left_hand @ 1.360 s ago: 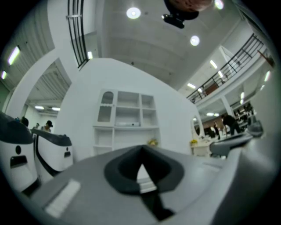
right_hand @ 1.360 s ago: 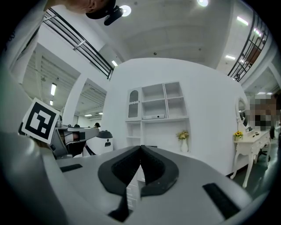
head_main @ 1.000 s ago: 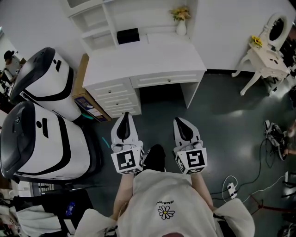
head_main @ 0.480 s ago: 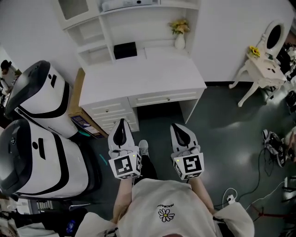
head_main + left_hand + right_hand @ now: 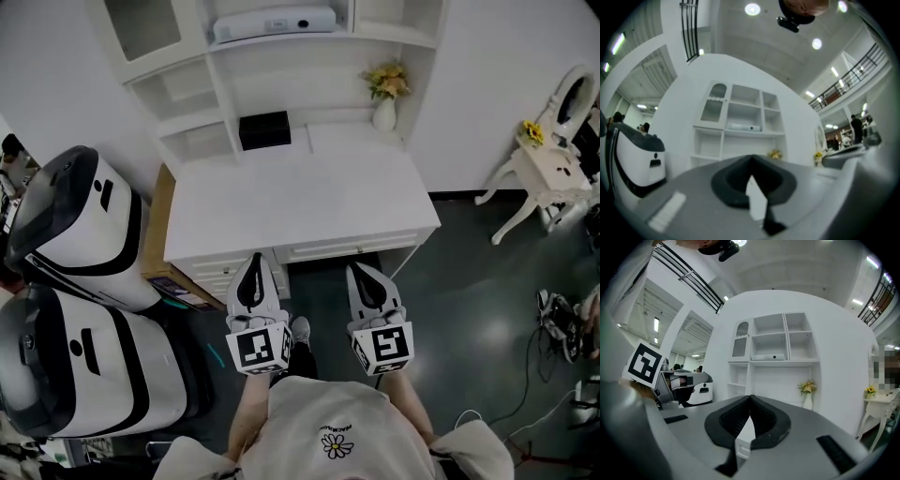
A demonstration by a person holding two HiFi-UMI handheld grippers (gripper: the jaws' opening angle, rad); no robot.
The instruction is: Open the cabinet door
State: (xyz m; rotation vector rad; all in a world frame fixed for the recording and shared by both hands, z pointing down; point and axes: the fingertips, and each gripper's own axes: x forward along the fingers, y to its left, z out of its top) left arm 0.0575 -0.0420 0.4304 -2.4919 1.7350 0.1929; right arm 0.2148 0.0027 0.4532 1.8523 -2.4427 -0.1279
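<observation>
The cabinet door point(image 5: 142, 28), white-framed around an arch-topped glass pane, is being seen closed at the upper left of the hutch point(image 5: 319, 80) on the white surface point(image 5: 300, 202). The left claw point(image 5: 253, 265) and right claw point(image 5: 366, 277) are being held clenched, empty.

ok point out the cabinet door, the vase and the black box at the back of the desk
cabinet door point(image 5: 141, 26), head view, on its pane
vase point(image 5: 384, 115), head view, on its white body
black box point(image 5: 263, 129), head view, on its middle

Left claw point(image 5: 253, 257) and right claw point(image 5: 362, 268) have advanced to the desk's point(image 5: 300, 202) edge.
</observation>
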